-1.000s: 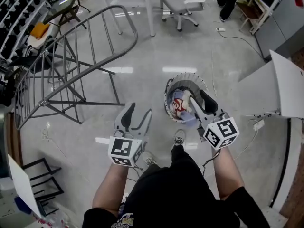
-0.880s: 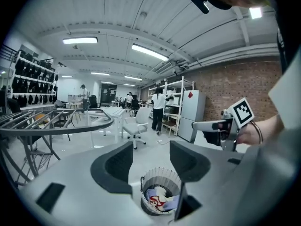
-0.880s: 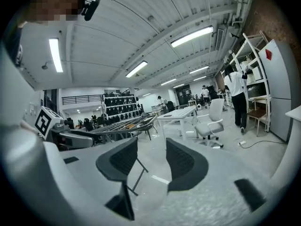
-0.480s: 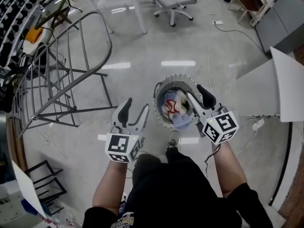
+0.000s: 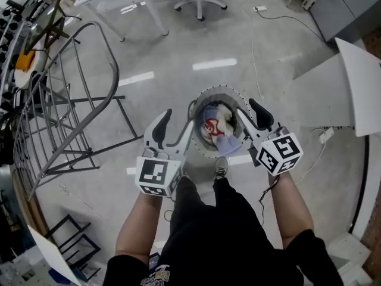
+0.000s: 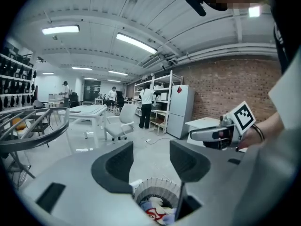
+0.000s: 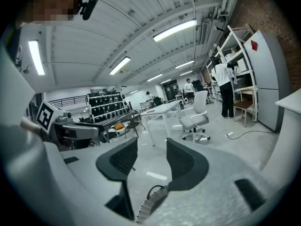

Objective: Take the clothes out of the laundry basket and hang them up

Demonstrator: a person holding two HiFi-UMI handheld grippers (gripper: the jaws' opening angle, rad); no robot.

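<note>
Glossy floor (image 5: 178, 46); metal rack (image 5: 65, 100); cloth clothes (image 5: 217, 130).

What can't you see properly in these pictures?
Head view: how many clothes fill the laundry basket; the top pieces cover whatever lies beneath.
Left gripper view: the laundry basket's near half, hidden behind the left gripper and cut by the bottom edge.
Right gripper view: the clothes; only a bit of rim shows past the right gripper.
</note>
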